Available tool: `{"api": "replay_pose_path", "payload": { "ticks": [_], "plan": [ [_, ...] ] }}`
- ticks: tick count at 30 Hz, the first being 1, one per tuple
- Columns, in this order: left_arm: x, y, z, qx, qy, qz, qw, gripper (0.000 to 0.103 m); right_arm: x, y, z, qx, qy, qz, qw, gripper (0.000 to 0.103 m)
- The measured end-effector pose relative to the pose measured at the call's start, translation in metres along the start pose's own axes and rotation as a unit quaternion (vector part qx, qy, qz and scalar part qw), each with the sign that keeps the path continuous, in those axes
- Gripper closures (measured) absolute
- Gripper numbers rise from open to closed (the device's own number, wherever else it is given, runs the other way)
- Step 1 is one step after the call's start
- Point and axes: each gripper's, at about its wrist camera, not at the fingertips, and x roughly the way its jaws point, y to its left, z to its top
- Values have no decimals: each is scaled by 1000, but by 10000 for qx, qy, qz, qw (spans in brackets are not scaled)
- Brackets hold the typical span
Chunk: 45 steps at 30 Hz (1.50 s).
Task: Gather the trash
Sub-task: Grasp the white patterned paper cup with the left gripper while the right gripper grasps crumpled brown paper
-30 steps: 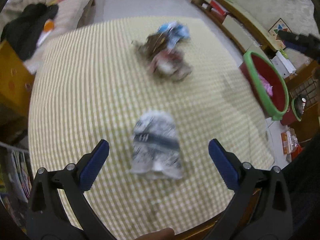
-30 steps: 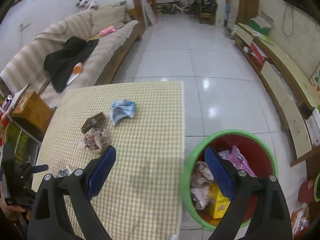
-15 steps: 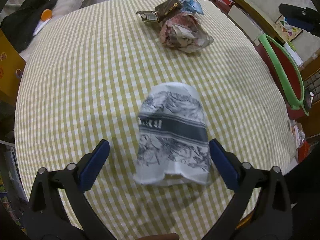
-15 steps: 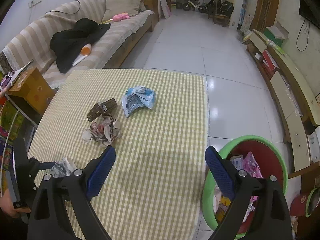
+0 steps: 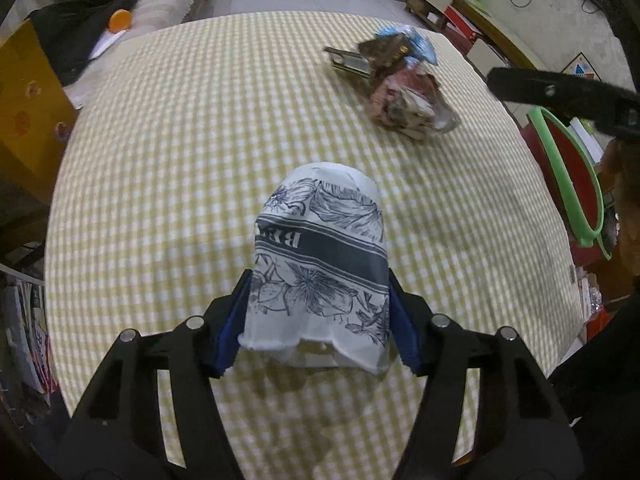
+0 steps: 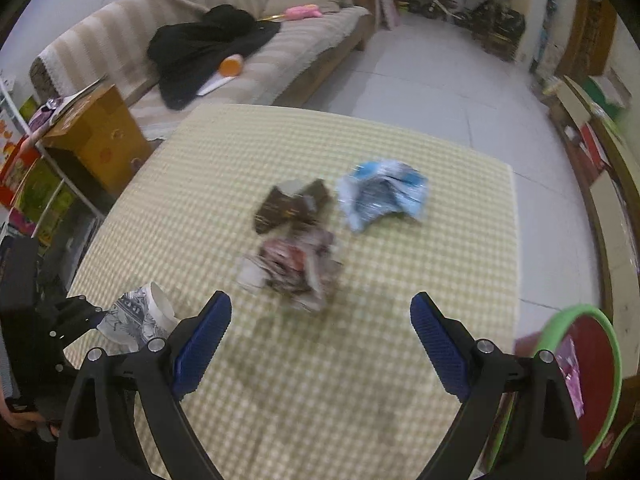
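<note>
Left wrist view: the left gripper (image 5: 318,320) grasps a crushed paper cup (image 5: 320,268) at the near edge of the checked table (image 5: 180,160).
Both blue pads press the cup's sides near its open end. The right gripper (image 6: 320,340) hangs with its jaws spread wide and nothing between them, facing the crumpled wrappers (image 6: 296,268) farther along the table. Judged step: pick-up; the next move calls for lifting the cup and carrying it right to the green-rimmed bin (image 5: 568,184).

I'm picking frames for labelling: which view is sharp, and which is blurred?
Left wrist view: sharp on the paper cup in the left gripper, fisheye-bent table edges. Right wrist view: motion blur smears the crumpled wrapper and blue packet.
</note>
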Motion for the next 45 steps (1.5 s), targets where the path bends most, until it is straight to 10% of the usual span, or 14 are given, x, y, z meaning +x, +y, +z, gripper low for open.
{"api": "replay_pose_path", "payload": {
  "ticks": [15, 27, 45],
  "plan": [
    [-32, 49, -11, -319, -172, 126, 9993, 43, 71, 17, 16, 128, 187, -360, 9991, 10],
    [-31, 49, -3, -392, -199, 142, 9989, 43, 75, 14, 15, 182, 279, -289, 9990, 59],
    [-42, 18, 12, -158, -309, 161, 9993, 43, 17, -6, -16, 482, 286, -165, 9983, 70]
  ]
}}
